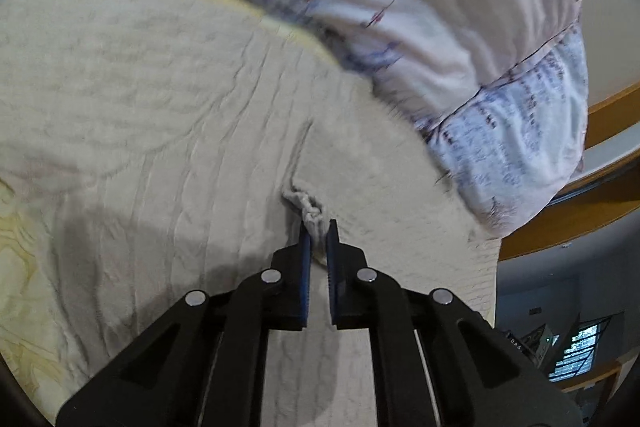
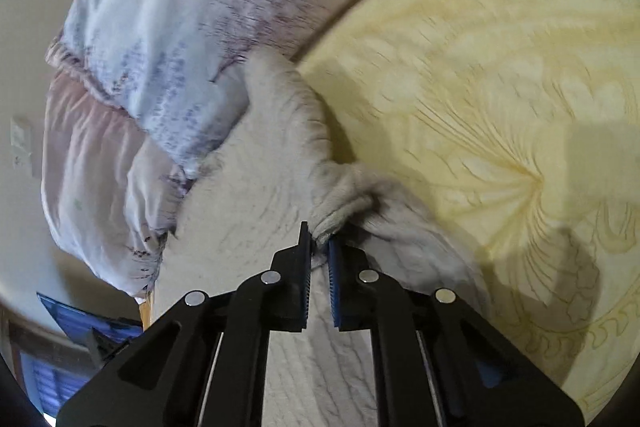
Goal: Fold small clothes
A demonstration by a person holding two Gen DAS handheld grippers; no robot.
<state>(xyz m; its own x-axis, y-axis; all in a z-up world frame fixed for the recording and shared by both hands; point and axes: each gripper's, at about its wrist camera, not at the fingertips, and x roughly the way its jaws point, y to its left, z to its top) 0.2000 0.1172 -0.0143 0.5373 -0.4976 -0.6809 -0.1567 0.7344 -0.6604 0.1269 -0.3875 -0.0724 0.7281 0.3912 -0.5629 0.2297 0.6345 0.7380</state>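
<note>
Black linkage arms fill the bottom of both wrist views, each ending in 2 blue-padded fingers. From the left wrist camera, the left gripper (image 1: 319, 227) has its jaws drawn nearly together, pinching a small gathered tuft of a pale grey-beige knit garment (image 1: 168, 95). Creases in the cloth fan away from the pinch, and the garment spreads out flat to the left and ahead, covering most of the bedding below it.

From the right wrist camera, the right gripper (image 2: 319, 229) is likewise clamped on a rolled, bunched edge of the same garment (image 2: 256, 195), which bulges up in thick folds just beyond the fingertips and runs on toward the upper left.

Close behind the garment lies a pillow (image 1: 460, 27) in a pinkish-white case with blue-purple print and small red and green marks; its lower corner rests against the garment's far edge, so the cloth has little free room on that side. Under and beside the garment is a yellow patterned bedsheet (image 2: 500, 67), wrinkled into a star of folds at one spot. An orange-brown wooden bed frame (image 1: 608, 115) shows past the pillow, with a dim room and a barred window (image 1: 584, 351) beyond.
</note>
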